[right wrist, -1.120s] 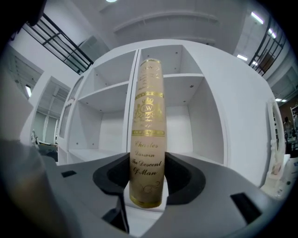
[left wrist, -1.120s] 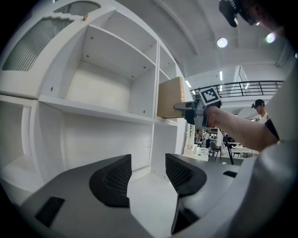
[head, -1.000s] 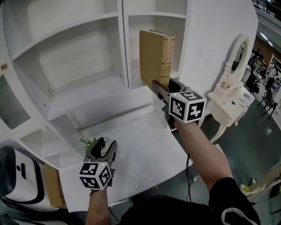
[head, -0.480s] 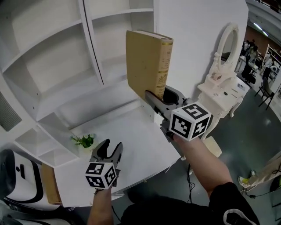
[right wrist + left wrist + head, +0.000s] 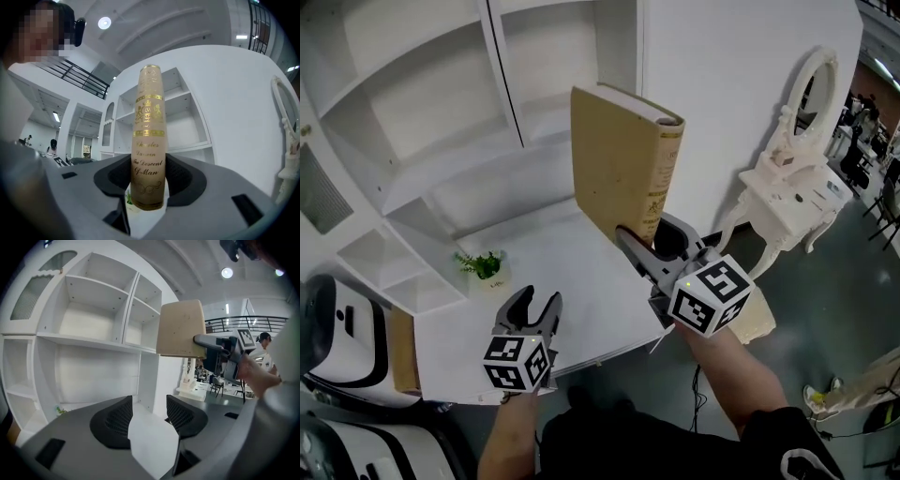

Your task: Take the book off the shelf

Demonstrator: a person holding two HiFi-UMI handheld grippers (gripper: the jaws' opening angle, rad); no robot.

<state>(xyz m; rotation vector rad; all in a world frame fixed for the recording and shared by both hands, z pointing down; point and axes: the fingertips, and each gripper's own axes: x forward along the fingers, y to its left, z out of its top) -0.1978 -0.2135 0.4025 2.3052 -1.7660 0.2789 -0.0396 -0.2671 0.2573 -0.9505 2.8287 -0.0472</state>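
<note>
Right gripper (image 5: 649,236), head view: clenched on the bottom end of the tan book (image 5: 619,159); book upright, fully out of the white shelf unit (image 5: 422,112), held in the air in front of it.
Left gripper (image 5: 534,305), head view: jaws apart, nothing in them, over the white desk (image 5: 572,281), near a small potted plant (image 5: 485,266).
Left gripper view: pads parted, only desk between them; book at upper right, outside the shelves.
Right gripper view: both pads press on the book's covers, gold-lettered spine facing the camera.

Bright, even ceiling lamps (image 5: 227,273), soft shadows, sharp focus, fisheye-bent edges, dark corners
</note>
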